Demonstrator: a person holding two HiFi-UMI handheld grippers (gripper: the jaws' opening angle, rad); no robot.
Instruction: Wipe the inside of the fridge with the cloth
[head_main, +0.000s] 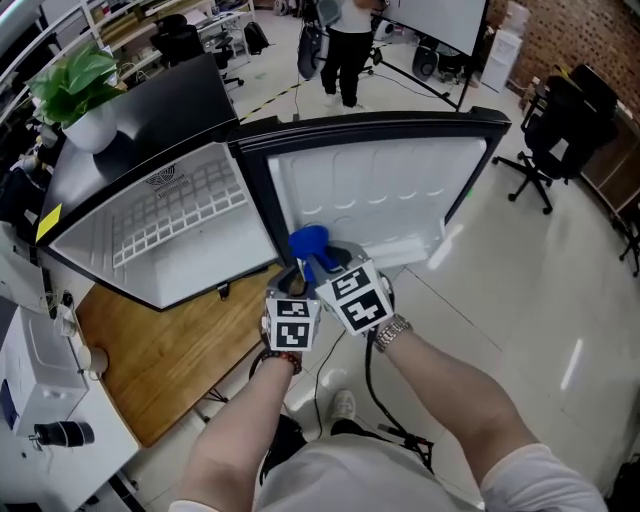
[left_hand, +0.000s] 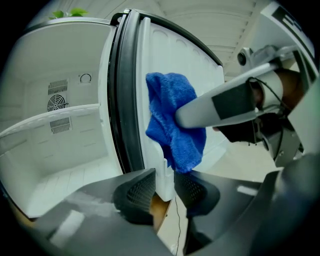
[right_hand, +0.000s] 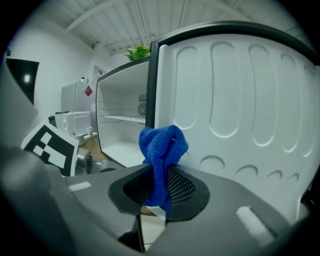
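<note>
Blue cloth (right_hand: 162, 150) stands upright from the right hand-held gripper (right_hand: 159, 192), pinched at its lower end, bunched top pointing up, in front of the open fridge door (right_hand: 245, 95). The left hand-held gripper (left_hand: 164, 194) is parted, with the door's white edge between its jaws.

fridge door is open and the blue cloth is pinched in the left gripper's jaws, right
Not quite. The blue cloth is pinched in the jaws of the right gripper, not the left one; the right gripper view shows it hanging between them. The fridge door is open, as you say.
</note>
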